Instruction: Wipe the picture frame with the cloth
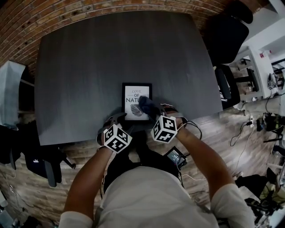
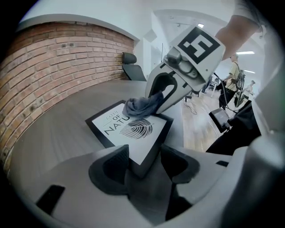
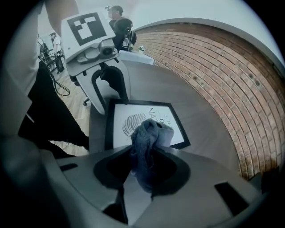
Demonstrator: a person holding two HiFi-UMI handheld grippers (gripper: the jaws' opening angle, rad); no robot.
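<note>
A black picture frame [image 1: 137,91] with a white leaf print lies flat near the front edge of the dark grey table [image 1: 89,67]. My left gripper [image 1: 119,120] straddles the frame's near left corner, and in the left gripper view [image 2: 144,158] both pads sit against that corner's edges [image 2: 120,129]. My right gripper [image 1: 154,113] is shut on a bunched blue-grey cloth [image 1: 148,106]. In the right gripper view [image 3: 144,167] the cloth [image 3: 149,140] sticks out past the jaws over the frame [image 3: 119,133]. From the left gripper view, the cloth [image 2: 140,106] rests on the frame's far right part.
A brick wall [image 1: 67,13] runs behind the table. Black office chairs [image 1: 225,35] stand at the right, by desks with cables. A chair and dark bags [image 1: 26,151] sit at the left on the wooden floor. The table's far half [image 1: 133,44] is bare.
</note>
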